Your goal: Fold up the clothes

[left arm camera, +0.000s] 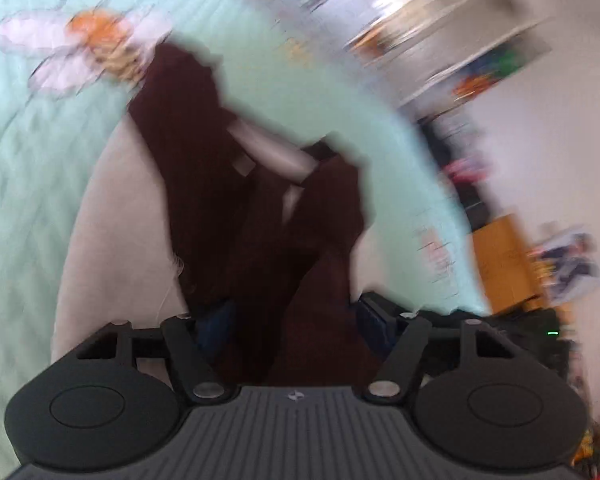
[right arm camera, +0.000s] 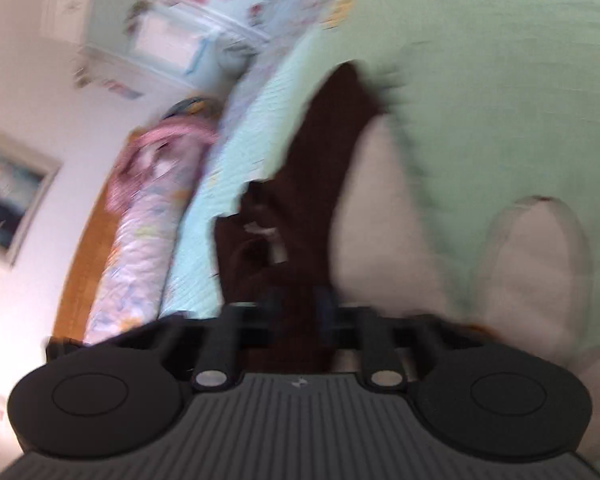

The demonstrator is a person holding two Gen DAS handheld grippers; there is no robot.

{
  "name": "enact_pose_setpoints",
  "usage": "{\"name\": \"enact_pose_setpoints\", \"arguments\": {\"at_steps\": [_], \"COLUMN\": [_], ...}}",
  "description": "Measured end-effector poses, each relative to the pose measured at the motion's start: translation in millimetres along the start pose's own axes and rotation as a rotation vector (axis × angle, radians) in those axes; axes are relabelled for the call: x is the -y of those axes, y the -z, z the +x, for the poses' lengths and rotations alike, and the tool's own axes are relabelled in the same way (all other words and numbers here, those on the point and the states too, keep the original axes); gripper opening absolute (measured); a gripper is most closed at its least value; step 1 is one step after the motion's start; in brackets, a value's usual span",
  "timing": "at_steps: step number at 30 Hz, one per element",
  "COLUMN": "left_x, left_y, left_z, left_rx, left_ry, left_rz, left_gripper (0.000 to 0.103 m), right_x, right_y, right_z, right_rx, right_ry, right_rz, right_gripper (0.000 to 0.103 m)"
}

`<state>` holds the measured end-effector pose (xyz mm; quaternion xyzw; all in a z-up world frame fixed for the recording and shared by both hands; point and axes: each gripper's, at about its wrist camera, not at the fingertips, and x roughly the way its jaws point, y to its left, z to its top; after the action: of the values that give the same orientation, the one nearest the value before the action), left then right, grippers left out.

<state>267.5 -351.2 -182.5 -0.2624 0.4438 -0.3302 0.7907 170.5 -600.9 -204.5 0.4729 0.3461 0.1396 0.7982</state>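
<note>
A dark maroon garment [left arm camera: 204, 152] lies in a long bunch on a white cloth [left arm camera: 120, 220] spread over a mint bedspread [left arm camera: 40, 200]. A pale label [left arm camera: 276, 152] shows in its folds. My left gripper [left arm camera: 296, 316] has its jaws wide, and the thick bunch of maroon cloth fills the gap from pad to pad. In the right wrist view the same garment [right arm camera: 320, 152] runs away from my right gripper [right arm camera: 300, 300], whose fingers stand close together with maroon cloth pinched between them. Both views are blurred.
The bedspread [right arm camera: 500, 80] carries a large flower print [left arm camera: 80, 48]. A rolled pink quilt [right arm camera: 140, 240] lies along the wooden bed edge [right arm camera: 80, 272]. Shelves [left arm camera: 440, 20] and a wooden cabinet [left arm camera: 500, 260] stand beyond the bed. Another white piece [right arm camera: 536, 260] lies at the right.
</note>
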Motion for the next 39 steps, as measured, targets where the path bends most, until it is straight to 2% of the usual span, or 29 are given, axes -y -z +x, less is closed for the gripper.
{"name": "enact_pose_setpoints", "arguments": {"at_steps": [2, 3, 7, 8, 9, 10, 11, 12, 13, 14, 16, 20, 23, 25, 27, 29, 30, 32, 34, 37, 39], "left_x": [5.3, 10.2, 34.4, 39.0, 42.8, 44.3, 40.2, 36.1, 32.0, 28.9, 28.6, 37.1, 55.8, 67.4, 73.9, 84.4, 90.8, 106.1, 115.6, 122.2, 120.2], "left_y": [1.6, 3.4, 24.9, 35.6, 48.9, 61.9, 74.1, 86.3, 98.5, 110.0, 128.6, 149.7, 170.8, 185.2, 196.2, 204.8, 209.2, 221.1, 234.5, 251.5, 258.4], "left_z": [-13.1, -22.6, -67.9, -78.3, -85.4, -91.2, -93.8, -96.3, -98.9, -103.7, -125.0, -154.8, -158.5, -157.2, -157.0, -157.5, -156.9, -156.3, -147.7, -135.7, -125.0], "left_rx": [-0.001, 0.01, 0.054, 0.054, 0.037, 0.02, -0.001, -0.022, -0.043, -0.051, -0.004, 0.051, 0.0, -0.033, -0.027, -0.023, -0.027, -0.034, -0.049, -0.061, -0.056], "left_ry": [-0.01, -0.02, -0.001, -0.001, -0.036, -0.067, -0.091, -0.114, -0.137, -0.148, -0.11, -0.132, -0.152, -0.172, -0.213, -0.245, -0.265, -0.327, -0.384, -0.46, -0.541], "left_rz": [-0.027, -0.028, -0.023, -0.012, -0.003, -0.001, -0.018, -0.034, -0.05, -0.067, -0.097, -0.091, 0.069, 0.156, 0.197, 0.281, 0.339, 0.489, 0.65, 0.842, 0.957], "left_gripper": [0.071, 0.071, 0.075, 0.08, 0.081, 0.081, 0.081, 0.081, 0.081, 0.081, 0.081, 0.081, 0.081, 0.081, 0.081, 0.081, 0.081, 0.081, 0.081, 0.081, 0.081], "right_x": [-11.6, -21.1, -44.2, -47.5, -45.5, -43.1, -35.3, -24.4, -12.4, -3.4, -2.7, -15.2, -21.5, -18.6, -15.6, -19.3, -23.1, -42.5, -49.3, -58.7, -50.8], "right_y": [5.5, 10.4, 49.1, 62.5, 75.6, 88.5, 100.2, 110.4, 119.3, 126.0, 139.0, 175.3, 209.7, 227.3, 240.8, 245.7, 248.7, 257.4, 260.9, 265.9, 265.1], "right_z": [-24.0, -35.4, -73.3, -79.3, -85.0, -90.7, -93.6, -93.7, -93.0, -99.2, -124.3, -168.9, -188.4, -194.0, -195.0, -190.4, -190.4, -186.9, -184.7, -181.6, -185.4], "right_rx": [0.051, 0.064, 0.01, -0.01, -0.028, -0.044, -0.056, -0.076, -0.098, -0.082, -0.034, 0.027, 0.02, 0.015, 0.024, 0.028, 0.021, -0.009, -0.008, -0.004, 0.003], "right_ry": [-0.043, -0.064, -0.202, -0.224, -0.221, -0.216, -0.17, -0.097, -0.034, -0.025, -0.08, -0.133, -0.14, -0.149, -0.149, -0.134, -0.127, -0.095, -0.098, -0.106, -0.109], "right_rz": [-0.032, -0.069, -0.078, -0.08, -0.086, -0.091, -0.085, -0.065, -0.045, -0.033, 0.003, -0.018, -0.038, -0.005, 0.024, 0.031, 0.005, -0.13, -0.153, -0.18, -0.154], "right_gripper": [0.026, 0.027, 0.035, 0.037, 0.039, 0.047, 0.055, 0.056, 0.052, 0.043, 0.046, 0.058, 0.06, 0.061, 0.061, 0.061, 0.061, 0.062, 0.062, 0.062, 0.063]}}
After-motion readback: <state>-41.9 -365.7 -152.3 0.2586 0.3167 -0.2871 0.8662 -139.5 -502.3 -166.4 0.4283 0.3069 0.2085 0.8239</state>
